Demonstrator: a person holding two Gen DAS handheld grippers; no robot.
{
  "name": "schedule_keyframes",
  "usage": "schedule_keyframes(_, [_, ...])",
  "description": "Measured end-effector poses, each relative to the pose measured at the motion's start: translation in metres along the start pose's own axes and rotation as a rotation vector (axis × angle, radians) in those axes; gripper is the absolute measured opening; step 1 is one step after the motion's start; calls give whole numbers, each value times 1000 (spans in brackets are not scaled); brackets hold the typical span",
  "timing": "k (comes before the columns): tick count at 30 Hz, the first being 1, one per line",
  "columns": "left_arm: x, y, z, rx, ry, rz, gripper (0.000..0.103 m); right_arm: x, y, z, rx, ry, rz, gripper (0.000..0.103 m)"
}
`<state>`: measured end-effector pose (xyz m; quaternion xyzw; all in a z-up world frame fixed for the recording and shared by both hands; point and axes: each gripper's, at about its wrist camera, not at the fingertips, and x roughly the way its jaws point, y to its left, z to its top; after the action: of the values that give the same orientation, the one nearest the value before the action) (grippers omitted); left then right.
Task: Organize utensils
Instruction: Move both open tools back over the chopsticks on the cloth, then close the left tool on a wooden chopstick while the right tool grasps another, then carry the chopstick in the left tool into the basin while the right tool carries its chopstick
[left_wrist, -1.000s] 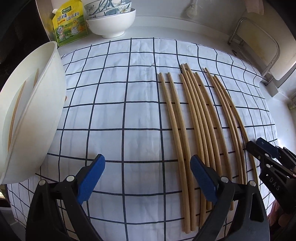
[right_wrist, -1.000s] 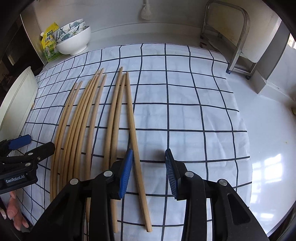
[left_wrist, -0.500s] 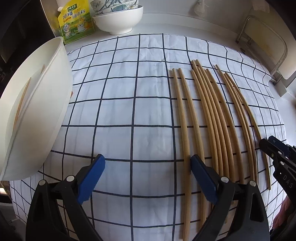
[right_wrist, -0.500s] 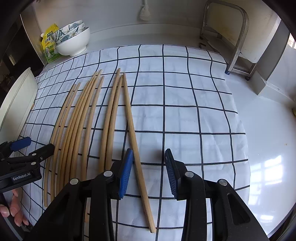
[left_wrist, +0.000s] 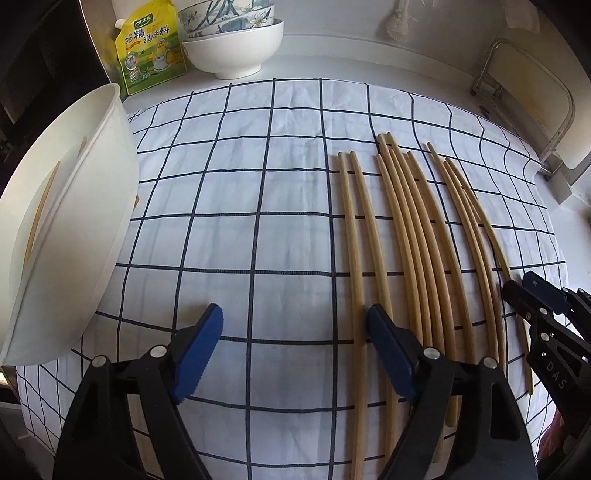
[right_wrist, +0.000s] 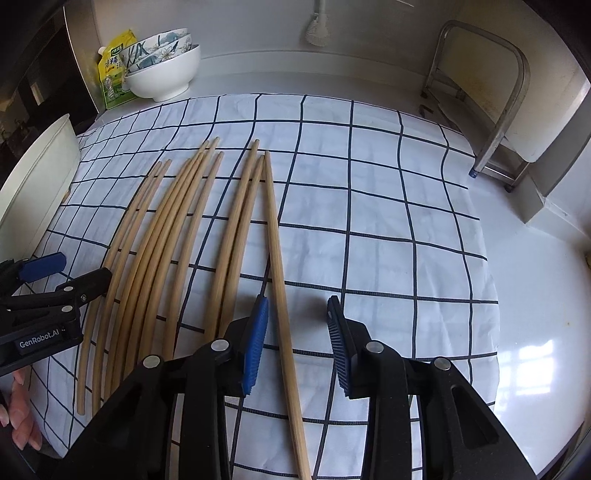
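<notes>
Several long wooden chopsticks (left_wrist: 417, 243) lie side by side on a white checked cloth (left_wrist: 229, 229); they also show in the right wrist view (right_wrist: 192, 236). My left gripper (left_wrist: 295, 343) is open and empty, hovering over the cloth just left of the leftmost chopsticks. My right gripper (right_wrist: 295, 336) is open, its jaws either side of the rightmost chopstick (right_wrist: 277, 266), which lies on the cloth. A white container (left_wrist: 62, 236) at the left holds a couple of chopsticks (left_wrist: 40, 210). The right gripper shows in the left wrist view (left_wrist: 543, 306); the left gripper shows in the right wrist view (right_wrist: 62, 273).
Stacked bowls (left_wrist: 232, 40) and a yellow-green pouch (left_wrist: 151, 48) stand at the back left. A metal rack (right_wrist: 487, 103) stands at the back right on the white counter (right_wrist: 535, 314). The cloth's right edge ends before the counter edge.
My left gripper has shifted left and forward, so the container and bowls loom larger. My right gripper has edged forward over the rightmost chopstick. Both stay open.
</notes>
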<state>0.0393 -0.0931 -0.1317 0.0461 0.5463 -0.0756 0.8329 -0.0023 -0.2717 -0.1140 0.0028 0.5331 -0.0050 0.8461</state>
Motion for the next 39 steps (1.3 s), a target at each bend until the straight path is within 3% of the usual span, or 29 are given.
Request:
schedule_keyframes(5, [-3, -9, 1, 19, -16, -9, 52, 2, 10, 4, -36, 3, 20, 7])
schedule_keyframes(10, [-7, -15, 1, 29, -22, -19, 14, 3, 9, 5, -8, 4, 51, 6])
schedule_keyframes(12, [-6, -15, 3, 33, -16, -29, 7, 2, 7, 4, 10, 5, 62, 6])
schedule_keyframes(19, [-11, -7, -1, 38, 16, -95, 7, -13, 1, -1, 74, 0, 91, 6])
schedule_keyframes(27, [-57, 16, 3, 57, -56, -116, 7, -53, 13, 9, 104, -60, 114, 6])
schedule_keyframes(32, [-95, 52, 15, 23, -128, -127, 7, -80, 46, 32, 67, -115, 166, 6])
schedule_keyframes(39, [-126, 141, 28, -96, -201, -53, 7, -92, 133, 82, -47, -163, 271, 6])
